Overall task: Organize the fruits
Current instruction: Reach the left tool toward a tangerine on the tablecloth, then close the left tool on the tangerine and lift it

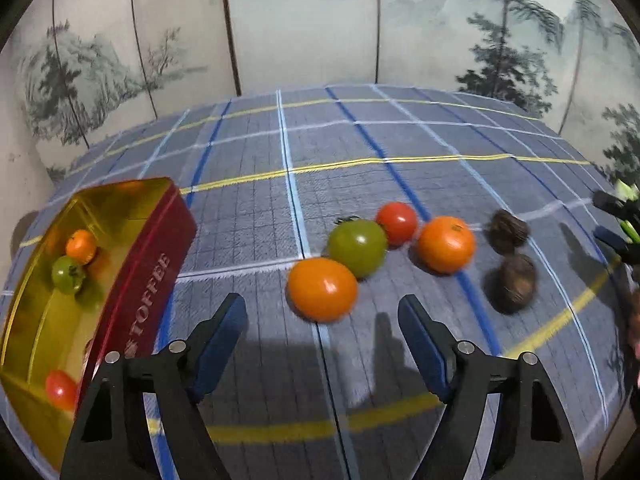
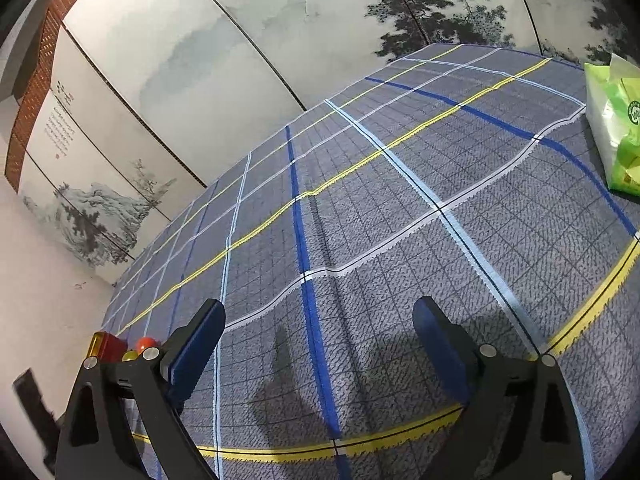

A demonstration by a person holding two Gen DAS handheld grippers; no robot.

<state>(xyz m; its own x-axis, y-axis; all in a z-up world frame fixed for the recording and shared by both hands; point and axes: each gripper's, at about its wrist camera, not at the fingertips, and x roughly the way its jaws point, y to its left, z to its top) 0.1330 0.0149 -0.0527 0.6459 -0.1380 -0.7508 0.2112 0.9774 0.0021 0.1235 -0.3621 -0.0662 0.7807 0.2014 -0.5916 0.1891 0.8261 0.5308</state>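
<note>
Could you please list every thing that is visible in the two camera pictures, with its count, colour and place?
Rectangular toffee tin: one, red outside, gold inside, left on the cloth.
Round fruits in the tin: three; orange, green, red.
Round fruits on the cloth: four; orange nearest, green and red behind it, orange to the right.
Dark brown wrinkled balls: two, right of the fruits.
Checked tablecloth: one, grey-blue with blue, white and yellow lines.
Plastic packet: one, green and white, far right edge.
Painted screen: pale landscape, behind the table.
Left gripper: jaws open, empty, before the nearest orange fruit.
Right gripper: jaws open, empty, over bare cloth.
</note>
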